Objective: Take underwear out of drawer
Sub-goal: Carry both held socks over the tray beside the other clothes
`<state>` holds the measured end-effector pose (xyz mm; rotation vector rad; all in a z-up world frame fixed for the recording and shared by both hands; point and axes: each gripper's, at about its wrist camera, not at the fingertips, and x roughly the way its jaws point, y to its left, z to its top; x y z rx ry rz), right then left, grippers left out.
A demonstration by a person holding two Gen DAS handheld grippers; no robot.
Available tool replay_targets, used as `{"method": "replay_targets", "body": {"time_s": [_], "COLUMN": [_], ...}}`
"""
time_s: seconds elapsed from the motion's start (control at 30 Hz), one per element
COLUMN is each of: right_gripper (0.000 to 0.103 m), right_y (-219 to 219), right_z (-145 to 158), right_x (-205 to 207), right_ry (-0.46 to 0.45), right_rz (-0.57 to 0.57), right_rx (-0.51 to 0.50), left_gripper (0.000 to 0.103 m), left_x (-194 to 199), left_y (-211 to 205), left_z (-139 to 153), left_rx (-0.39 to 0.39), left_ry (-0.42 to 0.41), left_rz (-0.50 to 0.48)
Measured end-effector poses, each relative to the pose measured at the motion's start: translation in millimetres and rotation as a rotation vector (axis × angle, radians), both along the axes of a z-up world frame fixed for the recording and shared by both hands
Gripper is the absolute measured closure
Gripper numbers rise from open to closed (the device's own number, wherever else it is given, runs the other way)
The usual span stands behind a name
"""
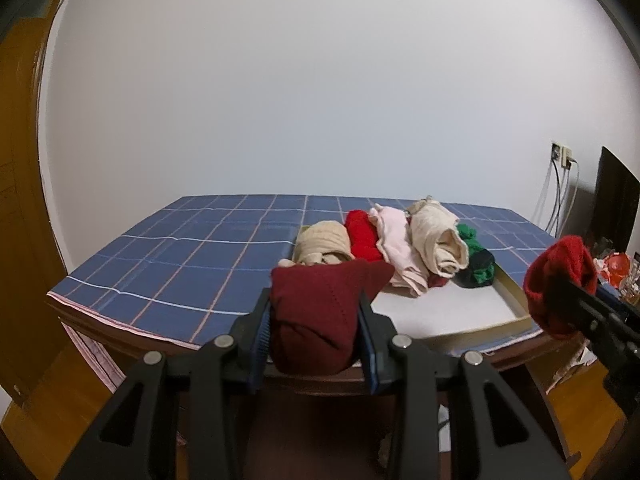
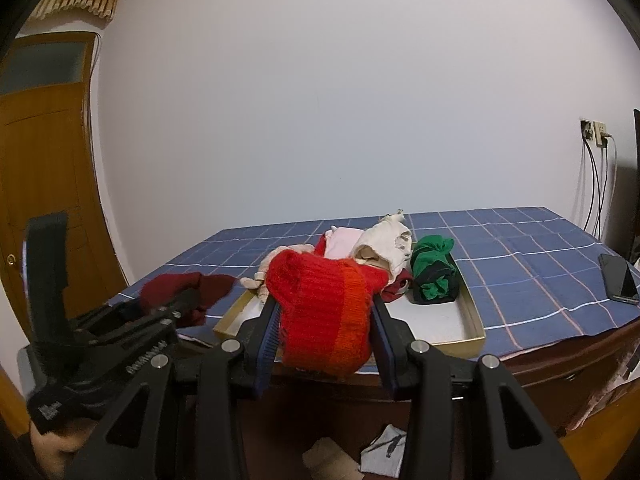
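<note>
Two grippers, each gripping one garment. Our left gripper [image 1: 316,320] has its jaws narrowed onto a dark maroon knit piece [image 1: 316,312], squeezed between both pads and bulging out past them. Our right gripper [image 2: 324,320] sits a bit wider, clamped on a bright red knit piece [image 2: 320,308] with an orange band; the fabric fills the gap pad to pad. Both pieces are in the air in front of the near edge of the tray [image 1: 516,300], not in it.

One shallow tray with gold-coloured walls and a white floor stands in for the drawer, resting on the blue checked tablecloth [image 1: 192,248]. Near half of the tray floor is bare. Far half holds the pile. We count about six pieces there:
- 1 tan roll [image 1: 320,246], far-left of tray
- 1 red [image 1: 362,236], next to it
- 1 pale pink [image 1: 394,248], middle
- 1 cream roll [image 1: 436,240], lying on top
- 1 green-and-black roll [image 2: 434,276], against the tray's right wall
- 1 dark red scrap [image 2: 398,286] poking out under the cream one

Overlaps make the count approximate.

One phone [image 2: 618,280] lies on the cloth, well right of the tray.
</note>
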<state>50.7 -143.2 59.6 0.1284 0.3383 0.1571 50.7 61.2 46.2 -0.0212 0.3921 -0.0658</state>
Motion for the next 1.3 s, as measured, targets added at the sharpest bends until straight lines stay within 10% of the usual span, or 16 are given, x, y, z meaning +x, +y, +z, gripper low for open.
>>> {"method": "replay_targets", "body": {"time_s": [1.3], "right_gripper": [0.058], "right_y": [5.0], "right_z": [-39.4], "right_x": [119.7], "right_ry": [0.175], "right_rz": [0.009], "right_rx": [0.016], "left_gripper": [0.066], "left_x": [110.5], "left_y": [-28.5], "left_z": [-32.2], "left_rx": [0.041], "left_ry": [0.098], "left_rz": [-0.041]}}
